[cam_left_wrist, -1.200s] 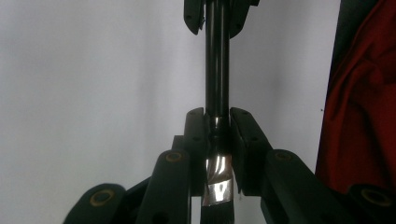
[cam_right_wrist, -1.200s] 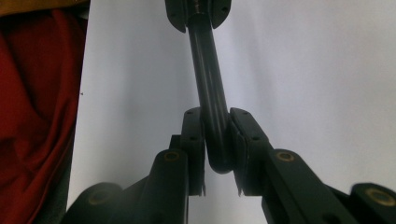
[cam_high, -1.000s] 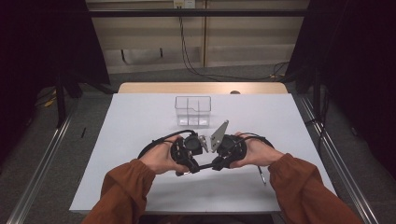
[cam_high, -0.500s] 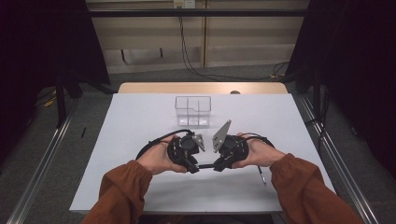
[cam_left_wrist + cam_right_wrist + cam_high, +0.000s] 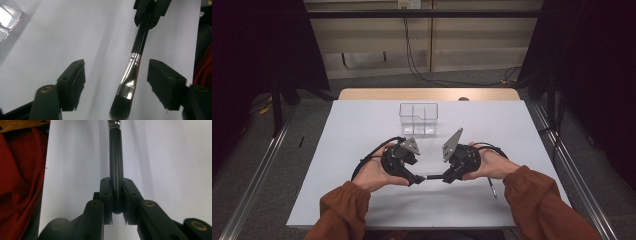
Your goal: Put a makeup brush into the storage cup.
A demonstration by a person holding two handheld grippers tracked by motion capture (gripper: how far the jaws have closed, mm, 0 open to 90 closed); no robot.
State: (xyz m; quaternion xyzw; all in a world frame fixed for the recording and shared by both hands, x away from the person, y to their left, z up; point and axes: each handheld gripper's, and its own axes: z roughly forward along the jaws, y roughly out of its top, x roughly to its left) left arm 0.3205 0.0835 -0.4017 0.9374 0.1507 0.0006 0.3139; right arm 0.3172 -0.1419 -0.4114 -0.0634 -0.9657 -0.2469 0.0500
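Observation:
A makeup brush (image 5: 432, 177) with a black handle, silver ferrule and dark bristles hangs level just above the white table (image 5: 357, 125), between my two grippers. My right gripper (image 5: 116, 192) is shut on the end of the brush handle (image 5: 115, 157). My left gripper (image 5: 115, 72) has just been opening. Its pads (image 5: 75, 75) stand wide on either side of the brush ferrule (image 5: 128, 75) without touching it. In the left gripper view the right gripper (image 5: 149, 12) pinches the handle at the top. In the high view the left gripper (image 5: 418, 179) faces the right gripper (image 5: 445, 177).
A clear plastic box (image 5: 418, 119) with compartments stands on the table behind the grippers; its corner shows in the left gripper view (image 5: 7, 22). A thin dark stick (image 5: 492, 187) lies beside the right forearm. Red sleeves (image 5: 20, 182) cover both arms.
The left gripper has opened off the brush and slid left, away from the right gripper. The right gripper stays put, holding the brush.

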